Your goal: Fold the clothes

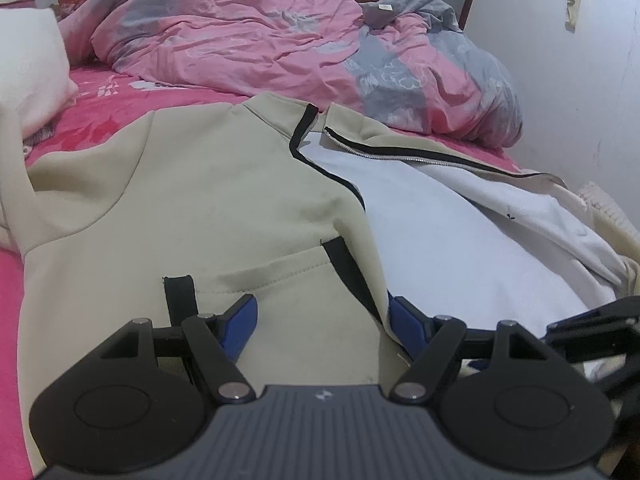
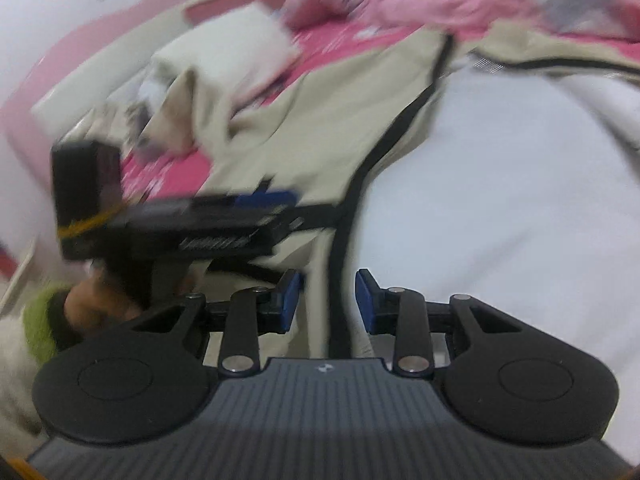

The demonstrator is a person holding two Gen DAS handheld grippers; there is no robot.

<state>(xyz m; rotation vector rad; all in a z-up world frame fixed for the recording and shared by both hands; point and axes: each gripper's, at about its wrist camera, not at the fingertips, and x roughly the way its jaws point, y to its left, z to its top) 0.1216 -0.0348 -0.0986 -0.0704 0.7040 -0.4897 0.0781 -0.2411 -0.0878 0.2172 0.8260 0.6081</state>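
A beige zip jacket with black trim lies spread on the pink bed, its front open on the white lining. My left gripper stands wide open low over the left front panel near the pocket. That panel's zipper edge lies against the right finger's inner side. In the blurred right wrist view the jacket fills the middle. My right gripper is narrowly open, and the black-trimmed edge runs between its blue pads without touching either. Part of the right gripper's black linkage shows at the left wrist view's right edge.
A crumpled pink and grey quilt lies across the far side of the bed, and a white pillow sits at the left. A white wall closes the right. A hand in a green sleeve holds the left gripper's housing.
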